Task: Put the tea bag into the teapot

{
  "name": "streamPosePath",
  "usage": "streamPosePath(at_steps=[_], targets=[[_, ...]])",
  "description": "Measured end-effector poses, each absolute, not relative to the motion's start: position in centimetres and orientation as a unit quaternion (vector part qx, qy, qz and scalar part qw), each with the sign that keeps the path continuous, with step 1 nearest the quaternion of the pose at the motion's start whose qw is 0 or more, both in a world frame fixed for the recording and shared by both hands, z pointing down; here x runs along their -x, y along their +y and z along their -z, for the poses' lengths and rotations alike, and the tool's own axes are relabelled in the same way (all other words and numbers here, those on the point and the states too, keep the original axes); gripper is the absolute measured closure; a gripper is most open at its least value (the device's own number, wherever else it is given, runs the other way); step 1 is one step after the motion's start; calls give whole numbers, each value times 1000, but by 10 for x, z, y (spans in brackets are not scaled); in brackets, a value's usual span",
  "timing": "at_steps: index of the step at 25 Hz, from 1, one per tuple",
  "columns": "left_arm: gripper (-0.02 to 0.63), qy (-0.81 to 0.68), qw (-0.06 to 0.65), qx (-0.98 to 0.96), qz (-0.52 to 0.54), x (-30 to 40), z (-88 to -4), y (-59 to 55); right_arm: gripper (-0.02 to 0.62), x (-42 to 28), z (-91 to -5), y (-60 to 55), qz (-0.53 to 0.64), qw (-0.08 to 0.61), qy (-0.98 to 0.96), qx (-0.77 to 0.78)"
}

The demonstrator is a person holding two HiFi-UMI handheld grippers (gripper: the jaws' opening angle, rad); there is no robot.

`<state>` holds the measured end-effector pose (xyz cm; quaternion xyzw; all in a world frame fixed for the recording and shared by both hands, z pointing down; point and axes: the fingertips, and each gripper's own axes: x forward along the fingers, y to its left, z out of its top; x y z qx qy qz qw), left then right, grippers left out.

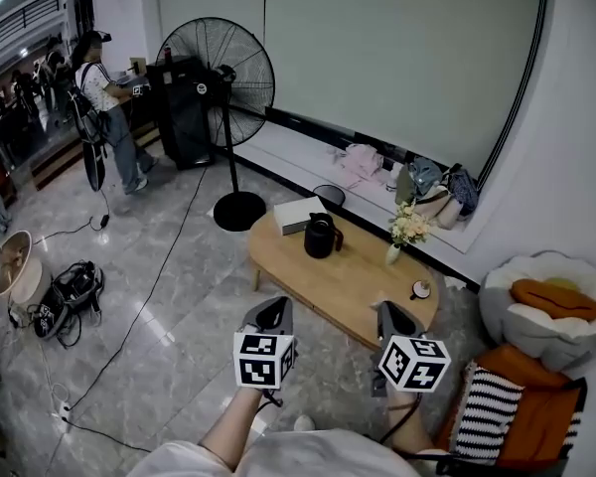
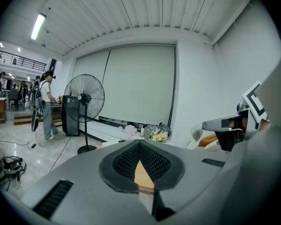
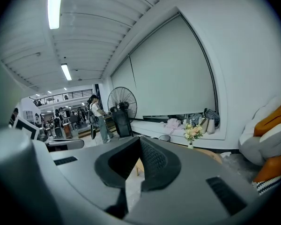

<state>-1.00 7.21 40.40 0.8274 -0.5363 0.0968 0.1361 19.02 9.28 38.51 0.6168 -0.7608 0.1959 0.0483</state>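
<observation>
Nearest the camera, the left gripper (image 1: 271, 314) is held low over the grey floor (image 1: 159, 296), with its marker cube (image 1: 265, 359) facing up. In its own view the jaws of the left gripper (image 2: 139, 144) meet at the tips, leaving only a thin wedge of gap behind them. Nothing is gripped between them. Just to its right, the right gripper (image 1: 397, 318) hovers at the near edge of the table (image 1: 353, 291) and carries its own marker cube (image 1: 413, 362). The right gripper (image 3: 139, 142) is likewise closed tip to tip and empty.

Far off at the left, a person (image 1: 107, 107) stands beside a black cabinet (image 1: 184, 107). A tall standing fan (image 1: 223, 82) rises next to it, its round base on the floor near the table's left end.

On the oval wooden table, a white box (image 1: 296, 214) lies at the far left corner. The black teapot (image 1: 321, 236) stands upright just beside it, well apart from both grippers. Further right stands a small vase of flowers (image 1: 407, 230). Near the right end sits a small round dish (image 1: 419, 289) with something dark on it; whether that is the tea bag I cannot tell.

Right of the table is a white beanbag (image 1: 536, 316) holding an orange cushion (image 1: 556, 298). A striped cushion (image 1: 487, 410) lies closer in.
</observation>
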Motion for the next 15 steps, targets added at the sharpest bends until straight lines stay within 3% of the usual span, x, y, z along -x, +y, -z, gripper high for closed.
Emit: streamPosePath(at_steps=[15], targets=[[589, -549, 146, -817, -99, -16, -414, 11, 561, -218, -399, 26, -211, 50, -768, -602]])
